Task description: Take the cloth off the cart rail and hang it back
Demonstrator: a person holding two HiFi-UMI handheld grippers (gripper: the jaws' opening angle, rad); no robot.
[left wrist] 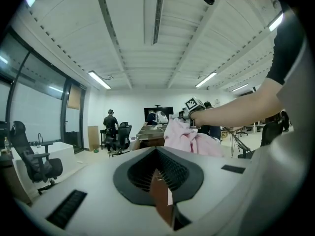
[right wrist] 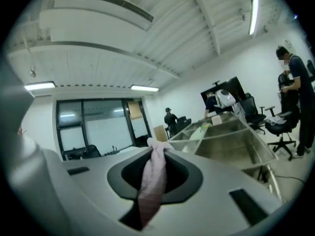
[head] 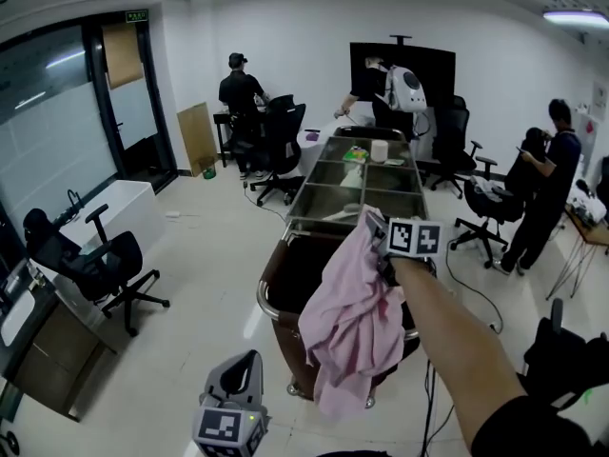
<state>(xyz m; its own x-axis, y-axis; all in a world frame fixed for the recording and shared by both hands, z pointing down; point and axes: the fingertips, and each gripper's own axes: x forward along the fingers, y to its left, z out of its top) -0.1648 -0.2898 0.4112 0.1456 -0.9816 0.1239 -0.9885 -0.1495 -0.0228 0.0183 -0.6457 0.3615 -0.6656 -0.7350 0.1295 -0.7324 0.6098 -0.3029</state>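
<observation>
A pink cloth [head: 350, 324] hangs in folds from my right gripper [head: 374, 224], which is shut on its top corner above the brown cart [head: 297, 267]. The cloth drapes down over the cart's near right side and hides the rail there; the chrome rail [head: 265, 303] shows on the left. In the right gripper view the cloth [right wrist: 150, 186] runs pinched between the jaws of the right gripper [right wrist: 156, 144]. My left gripper [head: 244, 371] is low at the bottom, short of the cart, holding nothing. Its jaws stand together in the left gripper view [left wrist: 158, 181], where the cloth [left wrist: 184, 139] shows ahead.
A long steel table [head: 366, 184] with compartments stretches beyond the cart. Office chairs stand at left [head: 119, 265], at the back [head: 281, 150] and at right [head: 490, 212]. People work at the back [head: 240, 93] and at right [head: 552, 174]. A cable [head: 471, 298] lies on the floor.
</observation>
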